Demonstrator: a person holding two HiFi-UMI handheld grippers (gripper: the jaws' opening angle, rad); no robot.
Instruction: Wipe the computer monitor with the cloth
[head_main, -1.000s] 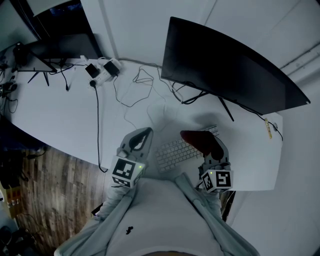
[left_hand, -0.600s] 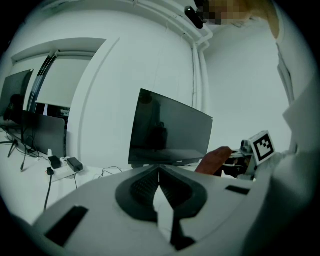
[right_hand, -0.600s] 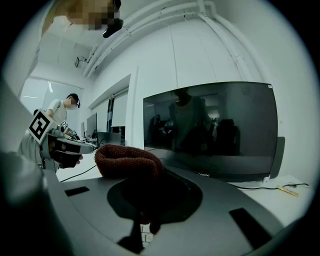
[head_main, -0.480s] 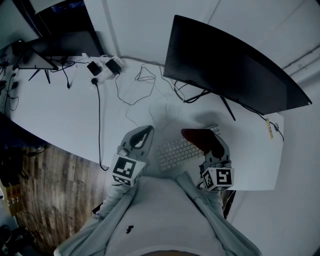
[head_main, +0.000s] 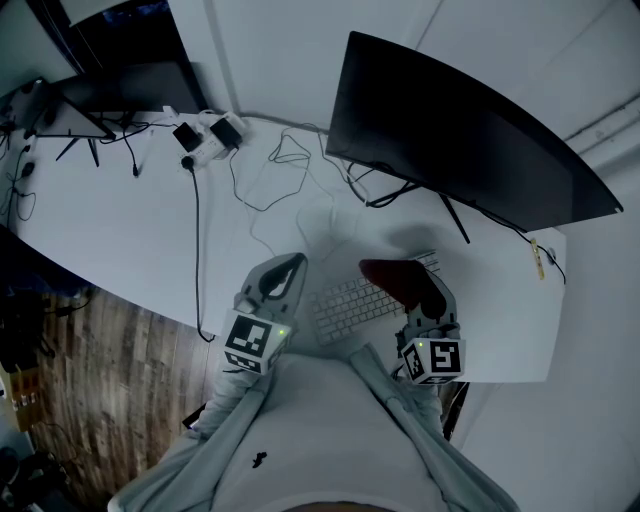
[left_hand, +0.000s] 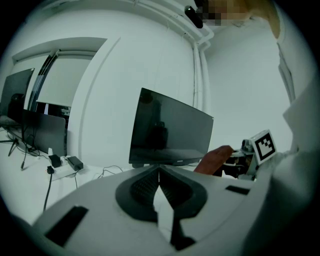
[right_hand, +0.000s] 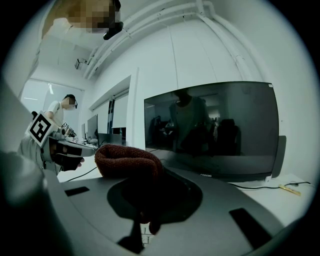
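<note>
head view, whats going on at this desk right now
A person at a white desk holds a claw in each hand. The right claw is shut on a bunched reddish-brown cloth, held over the right end of the keyboard and short of the dark curved monitor. The left claw is shut and empty, near the keyboard's left end. The cloth is not touching the screen, so wiping is not yet under way.

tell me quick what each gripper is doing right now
Left gripper: closed, empty.
Right gripper: closed on the cloth.
</note>
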